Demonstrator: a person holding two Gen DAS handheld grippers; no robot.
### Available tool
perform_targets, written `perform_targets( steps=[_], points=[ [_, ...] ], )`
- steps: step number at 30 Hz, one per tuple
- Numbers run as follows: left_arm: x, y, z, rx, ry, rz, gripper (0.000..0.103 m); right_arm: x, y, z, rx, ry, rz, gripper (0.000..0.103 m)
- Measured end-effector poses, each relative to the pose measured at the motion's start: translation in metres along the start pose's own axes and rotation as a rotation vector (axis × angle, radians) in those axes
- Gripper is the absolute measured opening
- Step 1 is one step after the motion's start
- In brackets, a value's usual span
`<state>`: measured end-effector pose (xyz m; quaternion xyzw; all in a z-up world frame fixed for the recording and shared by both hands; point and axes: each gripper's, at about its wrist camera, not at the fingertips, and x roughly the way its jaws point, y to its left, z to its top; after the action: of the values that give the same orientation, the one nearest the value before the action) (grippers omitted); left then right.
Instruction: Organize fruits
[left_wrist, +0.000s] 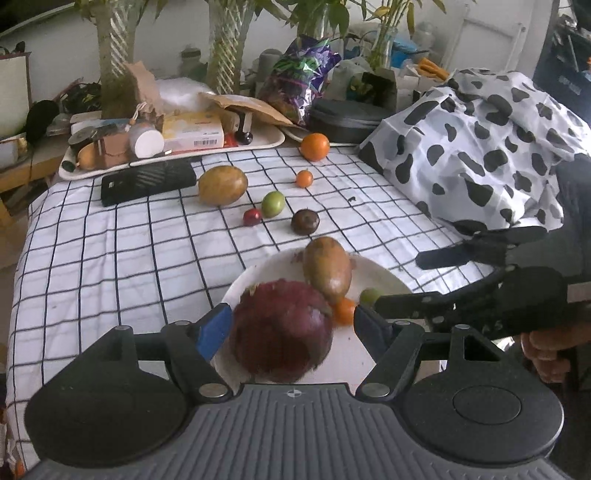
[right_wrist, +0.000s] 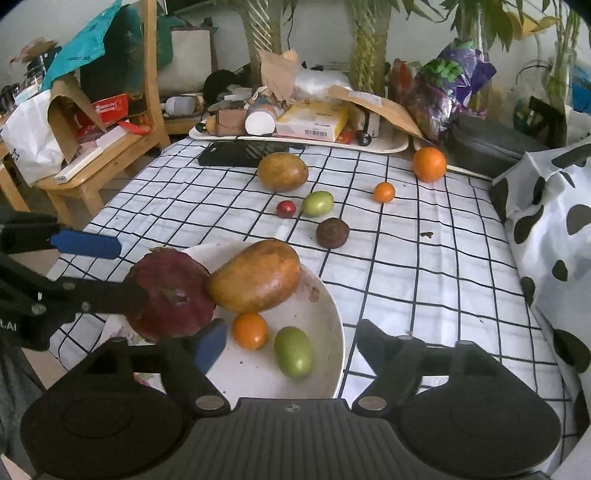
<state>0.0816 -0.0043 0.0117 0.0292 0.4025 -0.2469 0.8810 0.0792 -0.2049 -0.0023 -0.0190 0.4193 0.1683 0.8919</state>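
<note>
Checked cloth covers the bench (right_wrist: 424, 280), cluttered at its far edge.

Left tongs (left_wrist: 291, 328): jaws set wide around the dragon fruit (left_wrist: 282, 332), which sits between them; whether the pads press on it cannot be told.

Right tongs (right_wrist: 290, 345): released, jaws spread over the white plate (right_wrist: 328, 321), nothing gripped.

Plate contents: dragon fruit, mango (right_wrist: 255, 275), small orange (right_wrist: 250, 330), green fruit (right_wrist: 293, 352).

Loose on the cloth beyond: second mango (right_wrist: 282, 171), red fruit (right_wrist: 285, 209), green tomato (right_wrist: 317, 203), dark round fruit (right_wrist: 332, 232), small tangerine (right_wrist: 383, 192), large orange (right_wrist: 429, 164).
</note>
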Motion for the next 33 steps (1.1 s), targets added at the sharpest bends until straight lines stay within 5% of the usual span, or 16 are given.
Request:
perform_targets(
  steps=[11, 33],
  points=[
    [-0.003, -0.011, -0.016, 0.056, 0.020, 0.024, 0.071, -0.011, 0.003, -0.017, 0.015, 0.001, -0.049, 0.096],
    [0.000, -0.002, -0.010, 0.010, 0.023, 0.045, 0.071, 0.022, 0.004, 0.003, 0.003, -0.023, -0.101, 0.102]
  ],
)
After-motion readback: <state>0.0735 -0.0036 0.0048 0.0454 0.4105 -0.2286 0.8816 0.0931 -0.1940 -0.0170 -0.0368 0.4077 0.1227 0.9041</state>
